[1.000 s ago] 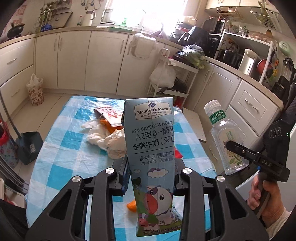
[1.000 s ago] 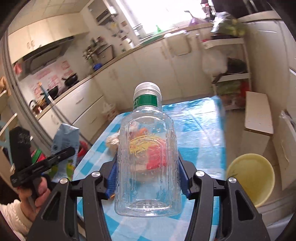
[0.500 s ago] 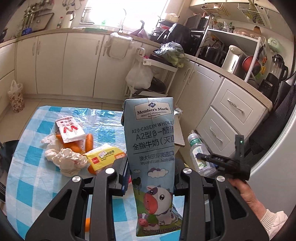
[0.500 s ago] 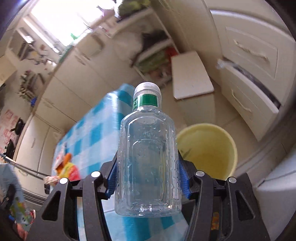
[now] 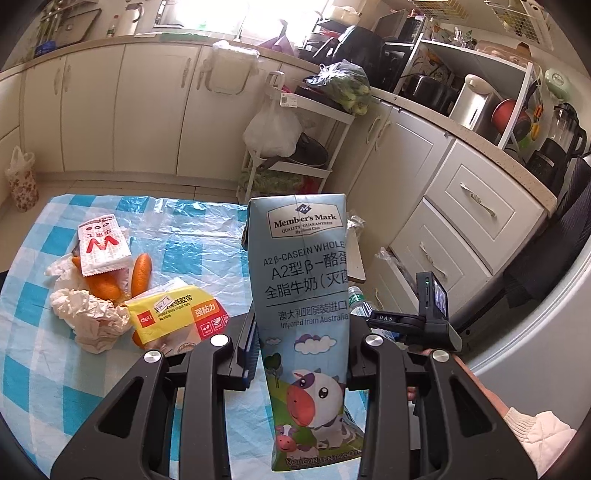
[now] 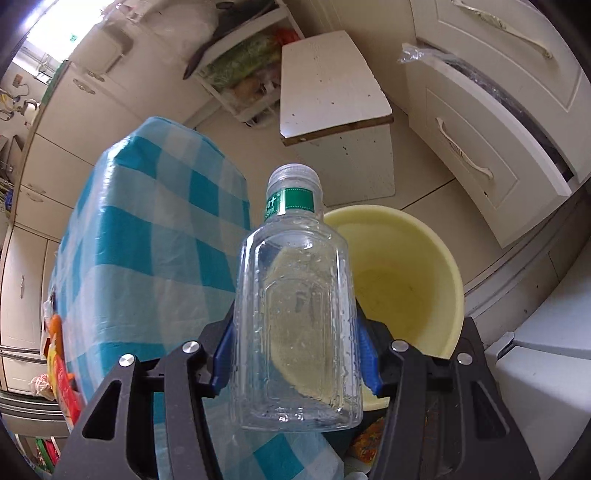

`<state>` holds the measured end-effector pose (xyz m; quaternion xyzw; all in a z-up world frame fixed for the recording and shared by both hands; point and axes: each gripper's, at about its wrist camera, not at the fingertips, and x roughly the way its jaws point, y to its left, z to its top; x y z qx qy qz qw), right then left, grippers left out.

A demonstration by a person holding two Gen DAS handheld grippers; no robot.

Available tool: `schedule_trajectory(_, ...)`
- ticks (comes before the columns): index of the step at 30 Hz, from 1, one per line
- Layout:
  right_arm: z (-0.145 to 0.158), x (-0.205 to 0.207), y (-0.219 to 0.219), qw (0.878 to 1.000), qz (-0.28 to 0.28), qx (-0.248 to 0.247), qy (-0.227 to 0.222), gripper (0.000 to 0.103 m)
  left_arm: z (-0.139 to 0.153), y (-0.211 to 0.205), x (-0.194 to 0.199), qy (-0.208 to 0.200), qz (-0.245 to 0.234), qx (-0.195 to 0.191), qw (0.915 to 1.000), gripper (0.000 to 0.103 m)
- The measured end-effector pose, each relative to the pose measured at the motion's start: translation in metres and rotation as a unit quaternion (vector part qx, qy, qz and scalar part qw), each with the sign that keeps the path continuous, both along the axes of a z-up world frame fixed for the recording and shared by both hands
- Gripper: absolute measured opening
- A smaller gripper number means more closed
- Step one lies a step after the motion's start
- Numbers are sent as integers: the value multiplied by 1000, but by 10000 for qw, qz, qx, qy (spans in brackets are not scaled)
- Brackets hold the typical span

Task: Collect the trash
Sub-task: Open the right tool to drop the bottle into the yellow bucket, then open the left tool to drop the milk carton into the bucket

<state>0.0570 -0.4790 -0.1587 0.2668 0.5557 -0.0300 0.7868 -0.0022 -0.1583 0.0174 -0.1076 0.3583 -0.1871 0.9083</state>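
Bucket [image 6: 402, 280] shows only behind the right gripper's [image 6: 295, 347] pinched bottle [image 6: 295, 317] (left gripper [image 5: 301, 339] clamps carton [image 5: 306, 295]).

Bright daylight from blown-out window [image 5: 207, 14]; strong fisheye bending, dark corners; right view perhaps slightly soft

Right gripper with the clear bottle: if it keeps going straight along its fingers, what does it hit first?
Most likely the round yellow plastic bucket on the floor. The right gripper, shut on the clear plastic bottle, points down at the bucket's near rim, beside the blue checked tablecloth. Depth is unclear, so it might clip that rim.
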Motion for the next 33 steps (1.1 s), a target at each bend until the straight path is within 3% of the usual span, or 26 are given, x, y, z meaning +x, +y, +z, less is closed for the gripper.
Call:
schedule_trajectory(6,-16,9,-11,9992,-173,162,321,60,-8,-17,8,71,-95,30,9999,32)
schedule_trajectory(9,4,2,-23,9982,-488,359,-33,63,-12,-26,10,113,-157,21,9998,32)
schedule_trajectory(13,54,-14,-31,9903,-855,588,-925,67,-18,-42,12,196,-286,-4,9994,32)
schedule_trajectory(16,101,-31,-28,9807,-912,242,-1713,75,-24,-62,17,299,-433,-24,9986,32)
schedule_trajectory(21,155,-57,-19,9564,-1021,-659,-2656,79,-44,-101,30,594,-656,-72,9960,32)
schedule_trajectory(26,168,-59,-27,9453,-1174,-995,-2875,79,-75,-143,49,962,-770,-35,9924,32)
schedule_trajectory(33,167,-50,-36,9440,-1195,-1006,-2905,79,-114,-197,78,1499,-882,137,9847,32)
